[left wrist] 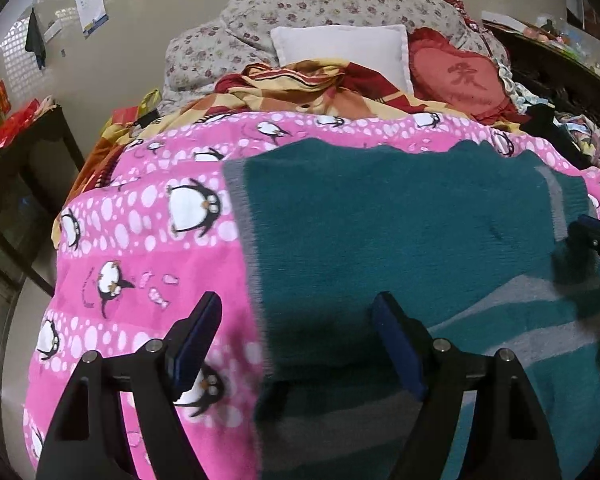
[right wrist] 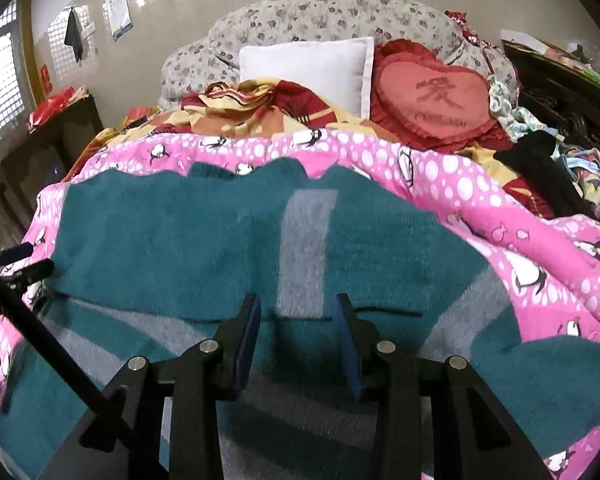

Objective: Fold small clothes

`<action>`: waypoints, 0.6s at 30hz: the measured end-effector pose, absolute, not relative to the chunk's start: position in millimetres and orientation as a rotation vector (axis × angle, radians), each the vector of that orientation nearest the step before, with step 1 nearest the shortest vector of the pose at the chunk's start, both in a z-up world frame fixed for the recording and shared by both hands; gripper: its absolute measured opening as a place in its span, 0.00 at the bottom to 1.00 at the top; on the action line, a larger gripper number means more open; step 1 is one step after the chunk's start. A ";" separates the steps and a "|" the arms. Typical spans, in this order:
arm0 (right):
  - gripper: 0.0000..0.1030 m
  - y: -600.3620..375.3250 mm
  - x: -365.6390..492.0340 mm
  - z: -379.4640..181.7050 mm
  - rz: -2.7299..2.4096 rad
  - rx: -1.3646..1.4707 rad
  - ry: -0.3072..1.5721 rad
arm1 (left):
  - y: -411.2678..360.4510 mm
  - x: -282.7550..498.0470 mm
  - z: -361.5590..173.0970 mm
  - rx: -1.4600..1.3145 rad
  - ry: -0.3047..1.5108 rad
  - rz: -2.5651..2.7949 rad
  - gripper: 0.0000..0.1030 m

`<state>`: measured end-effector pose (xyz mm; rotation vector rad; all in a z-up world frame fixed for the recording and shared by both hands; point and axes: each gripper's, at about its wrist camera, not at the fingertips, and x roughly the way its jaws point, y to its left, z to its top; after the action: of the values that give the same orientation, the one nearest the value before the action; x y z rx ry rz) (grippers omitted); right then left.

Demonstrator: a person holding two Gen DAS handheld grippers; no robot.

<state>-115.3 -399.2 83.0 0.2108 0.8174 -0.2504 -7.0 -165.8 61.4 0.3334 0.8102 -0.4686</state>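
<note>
A teal knit garment with grey bands [left wrist: 400,232] lies spread on a pink penguin-print blanket [left wrist: 140,248]. My left gripper [left wrist: 298,306] is open and empty, low over the garment's left grey edge, one finger over the blanket. In the right wrist view the same garment [right wrist: 180,240] fills the foreground, with a grey strip [right wrist: 306,248] running away from me. My right gripper [right wrist: 296,304] is open and empty just above the garment near that strip. The right gripper's tips show at the right edge of the left wrist view [left wrist: 598,234]; the left gripper shows at the left edge of the right wrist view [right wrist: 20,264].
Behind the blanket lie a crumpled red and yellow sheet [left wrist: 300,88], a white pillow [left wrist: 340,46], a red heart cushion [left wrist: 456,76] and a floral bundle [left wrist: 332,4]. A heap of clothes [right wrist: 560,168] lies at the right. A dark cabinet [left wrist: 24,184] stands left of the bed.
</note>
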 end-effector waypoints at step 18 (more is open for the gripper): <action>0.54 -410.5 -129.4 84.9 -0.259 0.252 0.826 | -206.5 -27.2 50.4 0.367 0.859 -0.458 0.76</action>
<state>-129.4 -410.5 84.9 0.2524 0.8261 -0.2587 -27.2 -206.5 50.4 0.3671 0.8591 -0.4578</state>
